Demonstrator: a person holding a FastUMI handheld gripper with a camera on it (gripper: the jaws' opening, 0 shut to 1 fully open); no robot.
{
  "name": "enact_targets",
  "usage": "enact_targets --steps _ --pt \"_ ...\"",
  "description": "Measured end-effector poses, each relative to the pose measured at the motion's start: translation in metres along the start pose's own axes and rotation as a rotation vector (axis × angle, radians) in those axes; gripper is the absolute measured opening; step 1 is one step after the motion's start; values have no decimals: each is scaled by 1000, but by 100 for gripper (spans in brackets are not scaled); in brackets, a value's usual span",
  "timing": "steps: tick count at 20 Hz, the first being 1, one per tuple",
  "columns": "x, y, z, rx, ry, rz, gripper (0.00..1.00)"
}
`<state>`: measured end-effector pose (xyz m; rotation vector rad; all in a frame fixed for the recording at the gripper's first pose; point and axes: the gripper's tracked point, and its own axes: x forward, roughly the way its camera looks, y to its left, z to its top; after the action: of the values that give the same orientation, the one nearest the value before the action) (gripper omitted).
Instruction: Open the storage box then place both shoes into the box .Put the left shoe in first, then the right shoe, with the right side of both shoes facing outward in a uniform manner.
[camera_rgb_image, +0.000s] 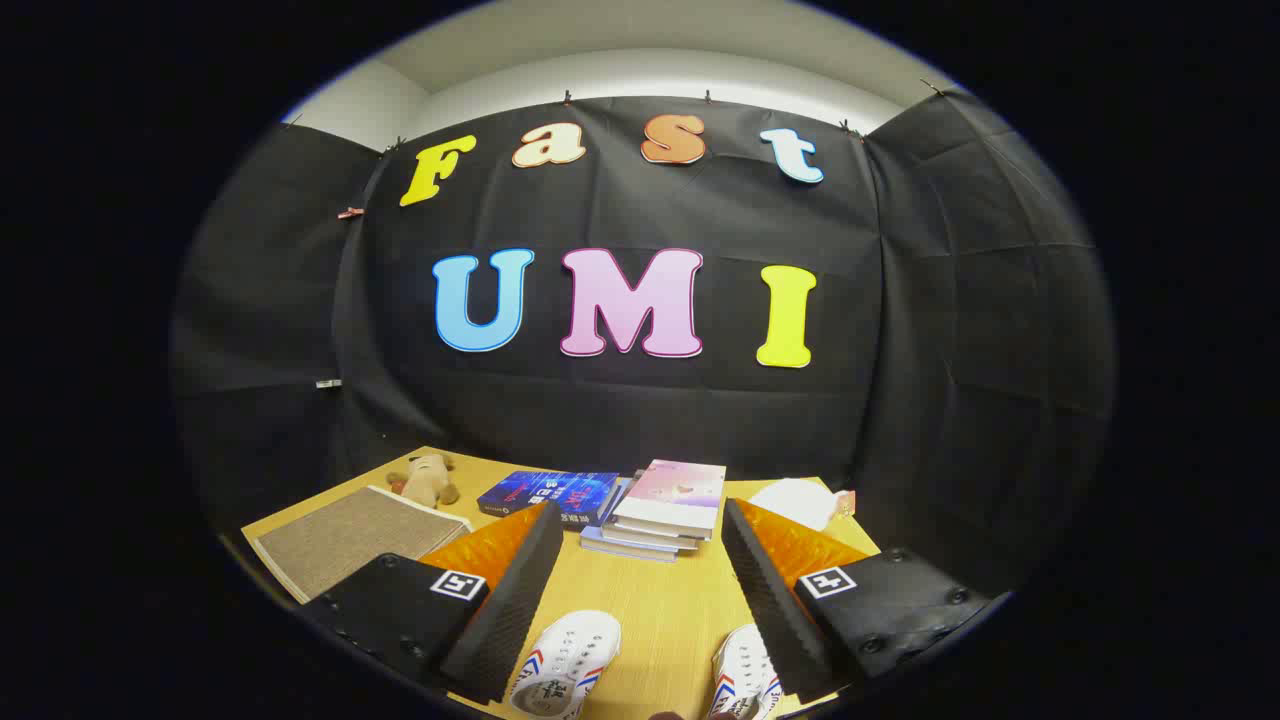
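My gripper (640, 520) hangs open above the wooden table (660, 600), its two fingers spread wide with nothing between them. Two white shoes with red and blue stripes lie on the table below the fingers. One shoe (562, 665) sits just inside the left finger (510, 590). The other shoe (742, 685) is partly hidden behind the right finger (765, 590). Only the front parts of both shoes show.
Beyond the fingers a stack of books (665, 510) lies beside a blue book (550, 495). A brown ridged mat (350, 535) and a small plush toy (428, 478) lie at the left. A white cloth-like thing (795, 500) rests at the far right.
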<state>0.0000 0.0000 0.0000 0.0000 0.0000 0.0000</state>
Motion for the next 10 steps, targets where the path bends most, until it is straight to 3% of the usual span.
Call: enact_targets --steps 10 --pt "-3 -7 -12 8 37 11 98"
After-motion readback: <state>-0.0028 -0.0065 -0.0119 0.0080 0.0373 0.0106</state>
